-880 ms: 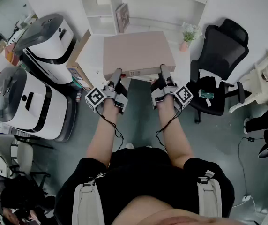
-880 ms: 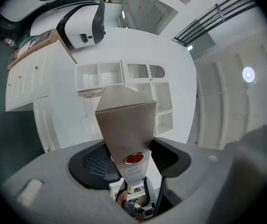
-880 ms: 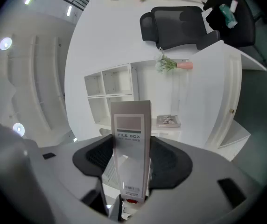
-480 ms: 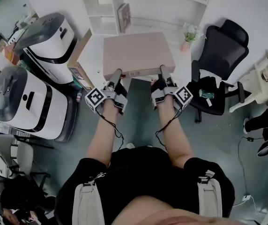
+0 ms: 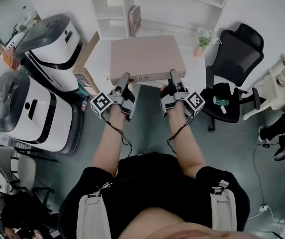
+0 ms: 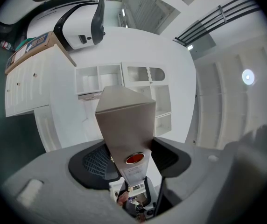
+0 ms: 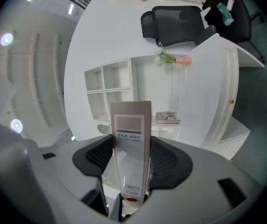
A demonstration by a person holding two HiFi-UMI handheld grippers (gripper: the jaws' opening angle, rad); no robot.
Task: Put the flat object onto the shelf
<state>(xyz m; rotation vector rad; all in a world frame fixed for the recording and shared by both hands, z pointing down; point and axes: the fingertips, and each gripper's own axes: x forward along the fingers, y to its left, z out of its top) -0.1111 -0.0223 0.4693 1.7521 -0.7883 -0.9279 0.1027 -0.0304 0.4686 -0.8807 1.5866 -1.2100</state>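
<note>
1. You are keeping the same two-handed hold as in the earlier pictures. The file box (image 5: 145, 58) is staying level between your grippers, while the shelf (image 5: 113, 14) beyond it is sitting a touch lower in the head view.
2. Your left hand-held gripper (image 5: 124, 78) is clamping wide on the file box's near edge, towards its left corner, with gridded black pads pressing on both faces.
3. Your right hand-held gripper (image 5: 173, 77) is clamping wide on that same near edge, towards the right corner, over the printed spine label.
4. The file box is showing as a flat, matt, pinkish-beige rectangle with square corners. It is lying level over a smooth white surface (image 5: 101, 59), and you cannot tell whether it is touching it.
5. Beyond the file box's far edge, a thin book (image 5: 134, 19) is standing upright in one shelf compartment.
6. Just off the file box's far right corner, a small potted plant (image 5: 203, 40) is standing, with a black mesh office chair (image 5: 234, 51) further right.
7. Left of the file box, two rounded white-and-grey machines (image 5: 50, 36) are crowding the floor.
</note>
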